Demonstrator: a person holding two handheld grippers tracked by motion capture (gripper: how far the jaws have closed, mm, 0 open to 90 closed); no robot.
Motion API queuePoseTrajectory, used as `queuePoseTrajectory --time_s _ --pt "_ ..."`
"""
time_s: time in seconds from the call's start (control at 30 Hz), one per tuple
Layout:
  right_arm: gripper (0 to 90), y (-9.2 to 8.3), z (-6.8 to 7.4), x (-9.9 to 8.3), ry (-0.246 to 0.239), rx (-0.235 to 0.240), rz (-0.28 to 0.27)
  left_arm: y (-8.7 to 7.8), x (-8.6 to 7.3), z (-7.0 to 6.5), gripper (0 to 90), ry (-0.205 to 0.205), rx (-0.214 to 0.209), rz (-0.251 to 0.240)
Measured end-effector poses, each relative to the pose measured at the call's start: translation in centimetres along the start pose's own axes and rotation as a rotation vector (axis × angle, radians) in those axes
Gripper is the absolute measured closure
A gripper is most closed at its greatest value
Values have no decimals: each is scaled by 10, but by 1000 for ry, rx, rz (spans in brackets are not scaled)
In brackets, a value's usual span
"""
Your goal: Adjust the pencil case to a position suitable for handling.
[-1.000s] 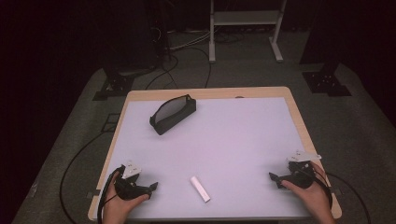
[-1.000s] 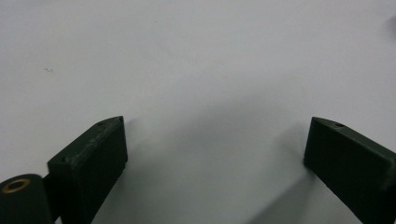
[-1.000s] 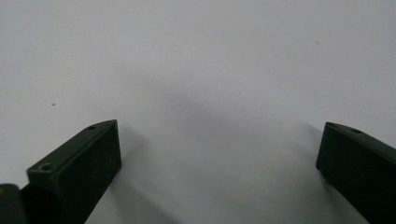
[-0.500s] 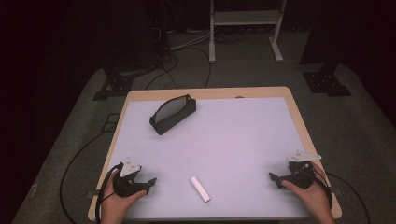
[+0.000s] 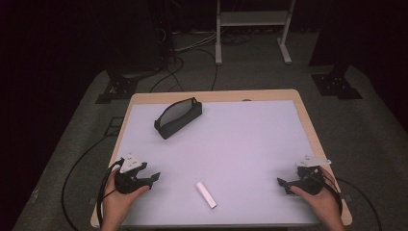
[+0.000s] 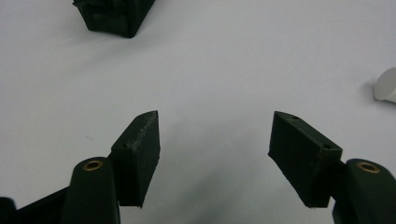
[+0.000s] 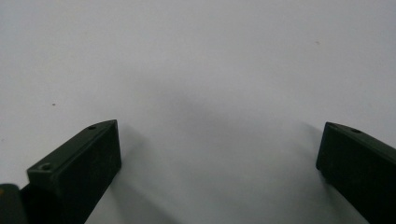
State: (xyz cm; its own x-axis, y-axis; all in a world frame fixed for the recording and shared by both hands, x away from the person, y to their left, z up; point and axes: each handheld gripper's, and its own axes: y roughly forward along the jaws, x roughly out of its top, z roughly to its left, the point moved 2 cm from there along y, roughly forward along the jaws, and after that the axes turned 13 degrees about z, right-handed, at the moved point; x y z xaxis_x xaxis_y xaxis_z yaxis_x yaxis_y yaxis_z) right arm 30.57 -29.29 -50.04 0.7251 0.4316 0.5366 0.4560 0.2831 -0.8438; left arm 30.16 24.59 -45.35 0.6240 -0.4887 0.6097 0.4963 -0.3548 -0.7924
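Now, the scene by parts:

Table: a pale sheet [image 5: 240, 144] covers the wooden table [image 5: 308, 130]; both hands rest at its near edge, well apart.

Left gripper: left gripper [image 5: 153, 178] sits at the near left corner, held in the left hand [image 5: 118, 197], pointing toward the stick; in the left gripper view [image 6: 212, 149] its jaws stand at a middling gap and have just been closing, with bare sheet between them and nothing held.

Right gripper: right gripper [image 5: 284, 184] sits at the near right corner in the right hand [image 5: 322, 199], pointing left across the sheet; in the right gripper view [image 7: 219, 154] its jaws stand wide, with bare sheet between them; nothing held.

Stick: a small white stick [image 5: 206, 194] lies flat near the front edge, between the two grippers, nearer the left one and apart from both; its end peeks in at the right edge of the left gripper view [image 6: 385, 85].

Case: a dark case [image 5: 178, 117] lies at the far left of the sheet, set at a slant, well apart from both grippers; its corner shows at the top of the left gripper view [image 6: 114, 16].
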Motion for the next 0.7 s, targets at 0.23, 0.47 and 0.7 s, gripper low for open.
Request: queuePoseTrajectory --time_s 0.23,0.47,0.7 --pt "0 0 0 0 0 0 0 1 12 3 392 10 0 -13" --pt "0 0 0 0 0 0 0 3 27 6 432 16 -2 -28" --pt "0 0 0 0 1 1 1 5 38 9 448 16 -10 -38"
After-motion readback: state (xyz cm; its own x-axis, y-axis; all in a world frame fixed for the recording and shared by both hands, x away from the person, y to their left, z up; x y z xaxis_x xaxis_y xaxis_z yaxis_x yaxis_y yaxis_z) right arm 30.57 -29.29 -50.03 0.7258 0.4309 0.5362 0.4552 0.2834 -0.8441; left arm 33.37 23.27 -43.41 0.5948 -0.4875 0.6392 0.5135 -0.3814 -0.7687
